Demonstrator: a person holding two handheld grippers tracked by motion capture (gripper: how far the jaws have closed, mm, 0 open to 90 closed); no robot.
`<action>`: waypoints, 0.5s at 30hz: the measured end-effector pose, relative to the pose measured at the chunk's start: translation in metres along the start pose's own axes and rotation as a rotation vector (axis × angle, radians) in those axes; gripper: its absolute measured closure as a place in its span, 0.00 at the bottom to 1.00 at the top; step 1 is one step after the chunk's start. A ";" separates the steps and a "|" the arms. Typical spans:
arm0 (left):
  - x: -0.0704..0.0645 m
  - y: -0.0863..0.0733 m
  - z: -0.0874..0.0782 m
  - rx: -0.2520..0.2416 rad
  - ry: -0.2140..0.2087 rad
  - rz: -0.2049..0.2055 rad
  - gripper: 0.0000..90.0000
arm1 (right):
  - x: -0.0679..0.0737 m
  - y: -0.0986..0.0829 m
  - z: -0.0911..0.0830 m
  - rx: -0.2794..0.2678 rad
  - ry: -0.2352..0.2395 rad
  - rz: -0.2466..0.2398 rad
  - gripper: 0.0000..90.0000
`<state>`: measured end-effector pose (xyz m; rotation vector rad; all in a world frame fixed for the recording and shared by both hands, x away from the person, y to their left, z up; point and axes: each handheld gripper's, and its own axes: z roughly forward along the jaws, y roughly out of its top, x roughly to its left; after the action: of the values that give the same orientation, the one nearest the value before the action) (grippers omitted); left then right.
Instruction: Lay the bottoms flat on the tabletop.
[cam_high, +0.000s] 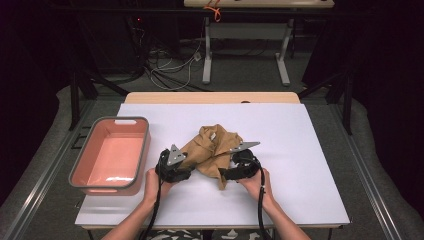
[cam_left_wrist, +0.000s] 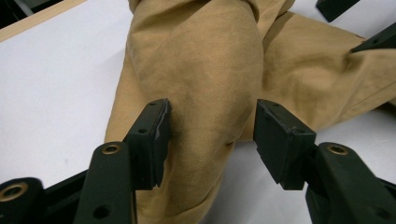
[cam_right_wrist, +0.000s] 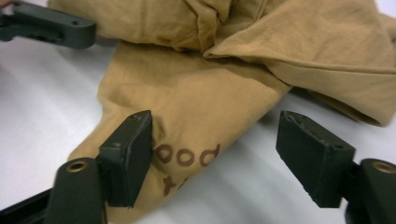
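Observation:
A crumpled tan garment (cam_high: 212, 146) lies in the middle of the white table cover. My left gripper (cam_high: 184, 170) is at its left lower edge, held in a hand. In the left gripper view it (cam_left_wrist: 212, 116) stands open with a rounded fold of the tan cloth (cam_left_wrist: 210, 70) lying between its jaws. My right gripper (cam_high: 226, 174) is at the garment's front corner. In the right gripper view it (cam_right_wrist: 217, 126) is open over a flat flap of the cloth (cam_right_wrist: 196, 98) that bears brown printed letters (cam_right_wrist: 187, 156); the flap sits near its left pad (cam_right_wrist: 133, 149).
A pink basin with a grey rim (cam_high: 145, 145) stands empty at the table's left. The white cover (cam_high: 300, 165) has bare room right of the garment and in front. Beyond the table's far wooden edge (cam_high: 210, 97) are cables and another table's legs.

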<state>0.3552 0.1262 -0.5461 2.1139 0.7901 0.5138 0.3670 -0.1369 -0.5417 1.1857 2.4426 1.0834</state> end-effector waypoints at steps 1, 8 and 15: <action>0.000 0.000 0.000 0.002 -0.004 -0.004 0.48 | -0.001 0.000 0.003 0.005 0.006 0.011 0.30; -0.001 0.001 0.002 0.002 0.000 -0.006 0.46 | -0.004 0.002 0.006 -0.006 0.007 0.059 0.29; -0.002 0.001 0.003 0.000 0.005 -0.009 0.41 | -0.005 0.003 0.014 0.023 -0.036 0.058 0.30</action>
<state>0.3563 0.1228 -0.5476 2.1096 0.8016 0.5142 0.3789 -0.1322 -0.5496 1.2799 2.4134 1.0428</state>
